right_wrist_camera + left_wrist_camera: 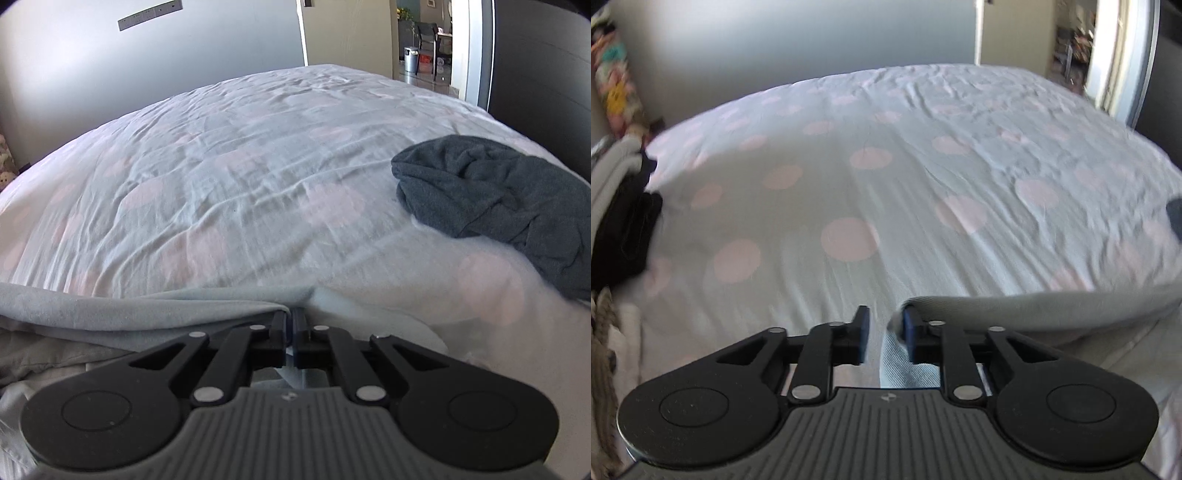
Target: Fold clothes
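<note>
Grey cotton garment point(110, 306) stretches from 9 o'clock into the pinching right claw point(290, 332); left claw point(884, 332) spread, its edge draped over one finger.

Daylit, soft, brightest far right of each gripper near the doorway point(424, 48). Broad shadow ahead-left of the left gripper point(884, 332) across the bedsheet point(923, 155). Motion blur throughout the left view; right view sharper. Strong fisheye curvature, dark corner vignetting.

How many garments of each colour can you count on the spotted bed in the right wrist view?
Light grey garment: 1
Dark grey garment: 1
Total: 2
</note>
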The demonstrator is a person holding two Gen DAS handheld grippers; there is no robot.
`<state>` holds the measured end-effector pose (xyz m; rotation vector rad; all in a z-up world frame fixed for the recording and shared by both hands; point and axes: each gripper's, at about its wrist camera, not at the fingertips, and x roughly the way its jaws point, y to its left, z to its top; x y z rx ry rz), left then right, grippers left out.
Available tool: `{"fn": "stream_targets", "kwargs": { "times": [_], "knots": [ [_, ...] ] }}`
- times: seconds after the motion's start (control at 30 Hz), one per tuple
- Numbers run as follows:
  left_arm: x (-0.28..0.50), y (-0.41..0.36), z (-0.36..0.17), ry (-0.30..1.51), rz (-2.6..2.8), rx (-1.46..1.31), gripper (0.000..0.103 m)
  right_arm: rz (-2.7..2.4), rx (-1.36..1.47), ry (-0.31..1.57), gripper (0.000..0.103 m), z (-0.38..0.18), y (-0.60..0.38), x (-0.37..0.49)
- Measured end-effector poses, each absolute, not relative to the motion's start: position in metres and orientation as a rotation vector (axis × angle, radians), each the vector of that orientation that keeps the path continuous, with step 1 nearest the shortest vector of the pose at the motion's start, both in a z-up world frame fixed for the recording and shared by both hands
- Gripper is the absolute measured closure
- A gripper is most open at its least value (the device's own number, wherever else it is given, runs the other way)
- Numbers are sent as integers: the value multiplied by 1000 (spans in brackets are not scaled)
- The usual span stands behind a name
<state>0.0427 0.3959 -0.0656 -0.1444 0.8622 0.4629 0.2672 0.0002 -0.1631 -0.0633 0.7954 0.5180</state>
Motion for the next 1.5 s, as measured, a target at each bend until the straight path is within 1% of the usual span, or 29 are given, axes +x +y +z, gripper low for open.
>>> {"fn": "stream_targets", "kwargs": {
  "times": [0.07,0.1,0.13,0.17,0.2,0.23,0.3,0.37,0.4,0.63,0.73,0.77,0.8,0.83,0.87,0.9,0.93,0.97,1.0,1.03,1.07,1.13,1.37,1.4,1.43,1.47,1.5],
  "knots": [
    [34,396,-58,830,450,-181,72,518,-48,803,98,-164,-1,269],
    [30,397,-54,814,443,-199,68,517,-47,806,98,-164,-1,268],
    [25,397,-50,798,437,-217,57,516,-45,809,98,-164,-1,268],
    [21,396,-46,782,430,-227,50,516,-44,810,98,-163,-1,268],
    [16,386,-41,769,419,-192,40,516,-43,811,98,-163,-1,267],
    [11,376,-38,763,407,-160,37,515,-43,812,97,-162,-1,267],
    [3,354,-35,758,376,-91,35,514,-44,813,96,-162,0,266],
    [-3,330,-36,760,341,-20,27,515,-45,814,94,-162,0,265],
    [-7,318,-37,762,324,18,20,515,-45,815,94,-161,-1,264],
    [-2,253,-94,857,347,398,19,516,-31,816,92,-161,-4,263],
    [6,248,-114,872,387,458,19,519,-24,817,91,-161,-5,263],
    [10,249,-120,875,407,467,19,520,-21,815,91,-161,-6,263],
    [14,250,-124,877,427,469,28,522,-17,815,91,-161,-7,263],
    [16,255,-123,871,447,432,49,525,-13,814,91,-162,-7,264],
    [18,261,-122,864,468,395,57,528,-9,814,90,-162,-8,264],
    [20,266,-121,857,488,358,62,531,-4,813,89,-162,-9,264],
    [22,272,-120,847,507,317,67,534,3,811,81,-162,-10,264],
    [20,280,-113,828,525,258,72,536,10,810,76,-161,-12,264],
    [20,287,-108,818,541,228,80,538,21,808,70,-160,-14,264],
    [19,293,-102,808,558,199,84,538,36,804,69,-158,-17,263],
    [17,299,-96,794,573,180,84,535,53,803,68,-155,-20,263],
    [13,311,-85,766,600,141,86,525,103,805,63,-150,-31,262],
    [2,332,-74,718,600,12,86,397,253,867,61,-141,-70,252],
    [2,332,-73,713,598,8,86,390,261,890,58,-140,-74,249],
    [3,332,-73,714,599,12,86,390,256,918,51,-139,-75,246],
    [3,332,-73,713,598,14,87,395,233,952,48,-140,-75,241],
    [3,332,-72,711,589,9,91,393,213,973,45,-140,-74,236]
  ]
}}
